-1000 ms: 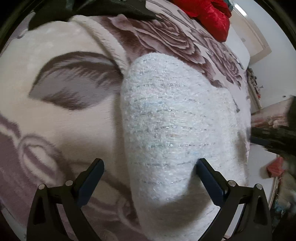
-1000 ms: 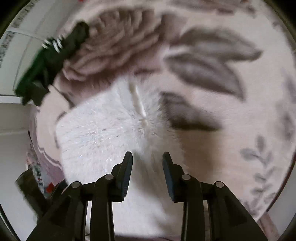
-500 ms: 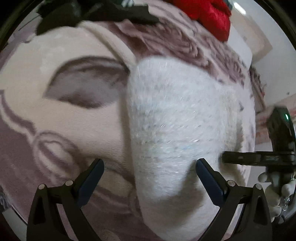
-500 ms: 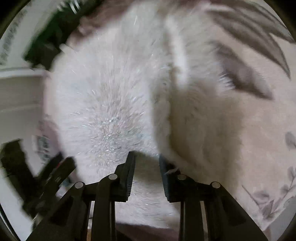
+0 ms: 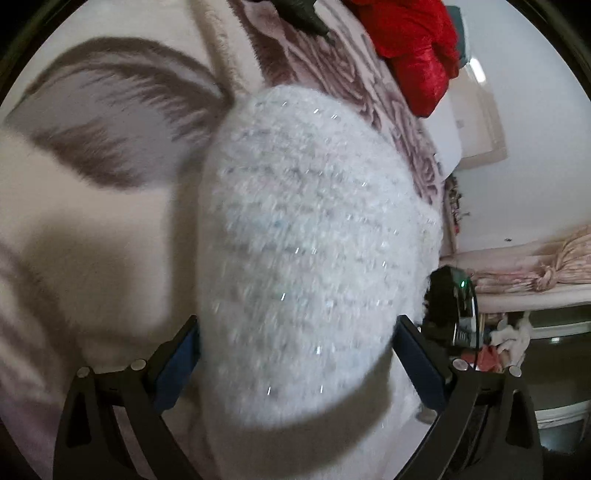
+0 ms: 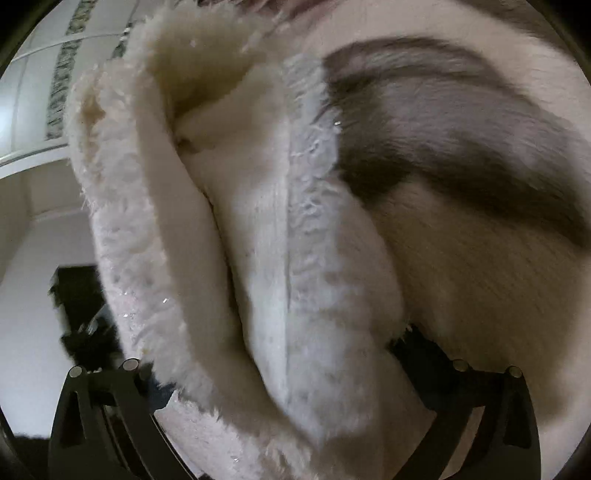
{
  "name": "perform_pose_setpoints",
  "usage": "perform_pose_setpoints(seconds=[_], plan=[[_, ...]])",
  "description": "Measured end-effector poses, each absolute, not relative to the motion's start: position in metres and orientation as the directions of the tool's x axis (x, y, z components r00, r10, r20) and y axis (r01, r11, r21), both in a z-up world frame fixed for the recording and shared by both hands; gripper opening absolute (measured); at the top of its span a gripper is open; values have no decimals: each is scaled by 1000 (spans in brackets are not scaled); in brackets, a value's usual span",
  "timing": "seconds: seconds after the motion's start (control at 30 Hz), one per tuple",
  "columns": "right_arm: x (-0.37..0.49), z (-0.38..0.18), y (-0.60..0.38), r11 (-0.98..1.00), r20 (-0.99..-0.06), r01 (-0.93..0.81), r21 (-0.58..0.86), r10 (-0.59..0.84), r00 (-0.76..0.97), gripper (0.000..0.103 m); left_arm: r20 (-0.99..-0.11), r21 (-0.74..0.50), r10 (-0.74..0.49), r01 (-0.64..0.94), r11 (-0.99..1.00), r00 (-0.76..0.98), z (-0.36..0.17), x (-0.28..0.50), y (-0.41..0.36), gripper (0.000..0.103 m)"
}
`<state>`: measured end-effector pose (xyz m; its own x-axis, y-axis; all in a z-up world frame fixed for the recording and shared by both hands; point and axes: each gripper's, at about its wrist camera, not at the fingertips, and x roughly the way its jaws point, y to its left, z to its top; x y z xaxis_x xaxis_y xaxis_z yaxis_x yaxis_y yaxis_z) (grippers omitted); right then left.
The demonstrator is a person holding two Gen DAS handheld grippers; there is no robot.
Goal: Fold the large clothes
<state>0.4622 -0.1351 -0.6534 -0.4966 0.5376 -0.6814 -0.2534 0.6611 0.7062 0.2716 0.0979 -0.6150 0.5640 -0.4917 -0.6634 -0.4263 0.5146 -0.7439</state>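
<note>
A fluffy white sweater (image 5: 310, 236) with glinting threads lies folded on a cream blanket with grey-brown flower and leaf print (image 5: 92, 206). My left gripper (image 5: 295, 365) is open wide, its blue pads on either side of the sweater's near end. In the right wrist view the sweater's thick folded edge (image 6: 258, 258) fills the frame between my right gripper's (image 6: 280, 373) spread jaws, which are wide open with the fabric lying between them; the fingertips are hidden by fluff. The right gripper also shows in the left wrist view (image 5: 450, 306), at the sweater's right edge.
A red garment (image 5: 413, 48) and a dark garment (image 5: 299, 14) lie at the far end of the blanket. A bed with pink bedding (image 5: 535, 266) stands to the right. A white wall and tiled strip (image 6: 44, 92) show in the right wrist view.
My right gripper went from nearly shut to wide open and pushed into the sweater's edge. My left gripper moved closer, so the sweater now sits between its pads.
</note>
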Motion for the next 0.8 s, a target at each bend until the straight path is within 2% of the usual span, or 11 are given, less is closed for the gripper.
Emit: perform_pose_setpoints(seconds=[0.07, 0.1, 0.13, 0.23, 0.33, 0.57, 0.8], plan=[[462, -653, -137, 642, -659, -238, 729, 563, -499, 101, -655, -747, -479, -407, 525, 584, -611, 275, 99, 97], [459, -649, -139, 633, -646, -224, 741, 583, -492, 83, -660, -741, -474, -398, 541, 583, -606, 277, 99, 93], [456, -646, -140, 621, -621, -188, 761, 614, -487, 70, -662, -736, -470, -392, 551, 583, -603, 279, 99, 92], [448, -629, -147, 616, -620, -170, 769, 653, -435, 57, -663, -730, -464, -368, 577, 588, -587, 286, 103, 91], [438, -601, -169, 615, -612, -123, 779, 702, -364, 52, -664, -718, -467, -324, 616, 584, -566, 303, 108, 90], [467, -547, -207, 577, -573, -37, 816, 800, -179, 50, -635, -728, -546, -186, 660, 546, -528, 395, 117, 90], [575, -526, -244, 627, -627, 4, 779, 779, 10, 50, -612, -731, -637, -28, 682, 469, -524, 571, 94, 90]])
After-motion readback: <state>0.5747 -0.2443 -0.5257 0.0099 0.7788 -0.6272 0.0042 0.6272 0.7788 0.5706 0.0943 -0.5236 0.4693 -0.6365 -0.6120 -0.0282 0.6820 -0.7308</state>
